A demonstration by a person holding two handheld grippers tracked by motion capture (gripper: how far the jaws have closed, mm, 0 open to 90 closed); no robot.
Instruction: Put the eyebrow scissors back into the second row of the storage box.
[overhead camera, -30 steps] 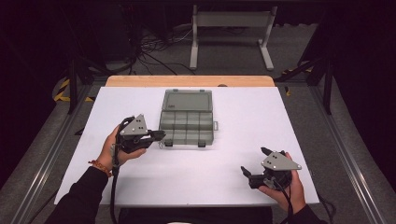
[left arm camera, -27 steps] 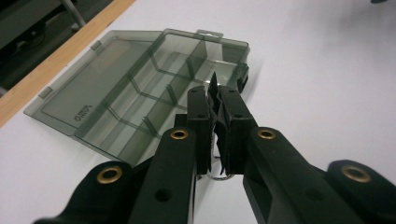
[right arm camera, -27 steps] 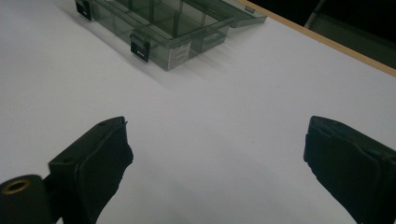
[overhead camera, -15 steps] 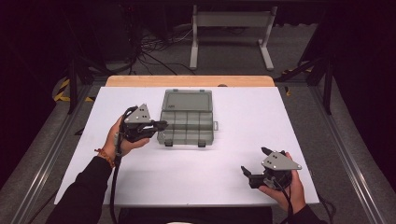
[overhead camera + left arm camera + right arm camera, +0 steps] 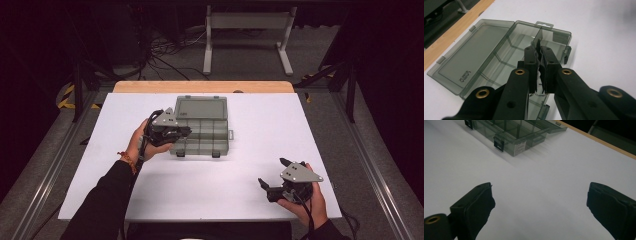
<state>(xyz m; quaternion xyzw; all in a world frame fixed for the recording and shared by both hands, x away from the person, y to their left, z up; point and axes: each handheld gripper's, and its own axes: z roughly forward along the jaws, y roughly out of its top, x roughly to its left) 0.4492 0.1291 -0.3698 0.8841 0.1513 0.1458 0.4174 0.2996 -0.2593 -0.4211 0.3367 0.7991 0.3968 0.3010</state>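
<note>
A smoky-clear compartment box (image 5: 210,135) lies open in the middle of the white table, its lid (image 5: 201,107) flat on the far side. My left gripper (image 5: 186,132) hovers over the box's left part, jaws pressed together. In the left gripper view the shut jaws (image 5: 539,53) point down at the empty compartments (image 5: 499,57), close to an upright divider (image 5: 540,37), and I see nothing held between them. My right gripper (image 5: 272,171) rests near the table's front right, jaws wide apart. Its own view has the open gripper (image 5: 540,202) over bare table, with the box (image 5: 516,132) farther off.
The white table top (image 5: 260,125) has a wooden strip (image 5: 200,86) along its far edge. A metal stand (image 5: 247,30) and cables sit on the dark floor beyond. Black latches (image 5: 499,144) line the box's front wall.
My left hand has carried its shut gripper to the right, from beside the box to over its left part. The right hand has not moved.
</note>
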